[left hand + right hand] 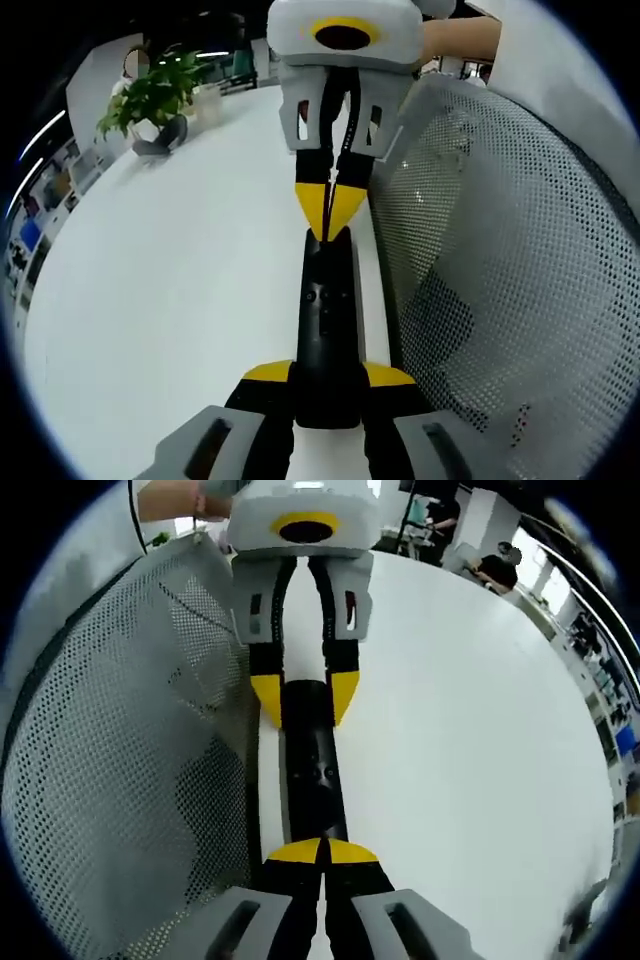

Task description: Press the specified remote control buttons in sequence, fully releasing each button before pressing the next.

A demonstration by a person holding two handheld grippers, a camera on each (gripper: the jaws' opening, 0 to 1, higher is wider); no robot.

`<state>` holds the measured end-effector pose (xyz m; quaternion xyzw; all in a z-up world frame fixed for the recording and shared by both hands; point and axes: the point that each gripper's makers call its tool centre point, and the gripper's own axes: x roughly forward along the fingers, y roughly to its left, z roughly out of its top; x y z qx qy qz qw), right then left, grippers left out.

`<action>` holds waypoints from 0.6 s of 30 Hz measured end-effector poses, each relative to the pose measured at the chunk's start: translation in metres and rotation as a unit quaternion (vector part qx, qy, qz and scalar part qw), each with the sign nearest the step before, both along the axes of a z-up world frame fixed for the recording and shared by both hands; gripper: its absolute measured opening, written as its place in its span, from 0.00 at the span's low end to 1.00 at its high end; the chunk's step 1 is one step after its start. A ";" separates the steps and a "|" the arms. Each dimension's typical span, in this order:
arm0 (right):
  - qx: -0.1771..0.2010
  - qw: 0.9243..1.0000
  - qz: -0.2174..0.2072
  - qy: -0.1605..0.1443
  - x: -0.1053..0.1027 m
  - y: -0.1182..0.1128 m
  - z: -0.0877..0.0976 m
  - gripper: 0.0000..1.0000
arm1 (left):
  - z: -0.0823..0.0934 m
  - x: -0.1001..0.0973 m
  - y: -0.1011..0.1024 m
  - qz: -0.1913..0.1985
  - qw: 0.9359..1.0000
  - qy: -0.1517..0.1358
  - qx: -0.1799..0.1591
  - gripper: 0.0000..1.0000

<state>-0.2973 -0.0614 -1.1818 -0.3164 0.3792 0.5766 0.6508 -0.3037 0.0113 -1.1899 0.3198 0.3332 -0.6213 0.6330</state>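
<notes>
A long black remote control (328,310) is held out level over the edge of the white table (170,280). My left gripper (328,375) is shut on its near end, one yellow-tipped jaw on each side. In the right gripper view the same remote (312,770) runs away from me towards the left gripper (305,695). My right gripper (322,852) is shut, its yellow tips together and resting on the remote's end near its buttons. From the left gripper view, the right gripper (328,212) comes in from the top, tips touching the remote's far end.
A grey mesh chair back (500,250) stands close beside the remote, seen again in the right gripper view (120,760). A potted green plant (150,100) sits at the table's far corner. People sit at desks (500,565) in the background.
</notes>
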 end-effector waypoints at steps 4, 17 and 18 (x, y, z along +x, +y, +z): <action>0.058 0.997 -0.032 0.025 -0.001 0.007 0.001 0.00 | 0.000 0.000 0.000 -0.007 1.000 0.000 0.003 0.24; -0.057 0.988 0.123 -0.074 -0.007 0.010 -0.001 0.00 | 0.000 -0.001 0.000 -0.002 1.000 0.001 0.001 0.24; -0.074 0.983 0.145 -0.083 -0.008 0.012 -0.001 0.00 | 0.000 -0.001 0.000 -0.002 1.000 0.001 0.001 0.24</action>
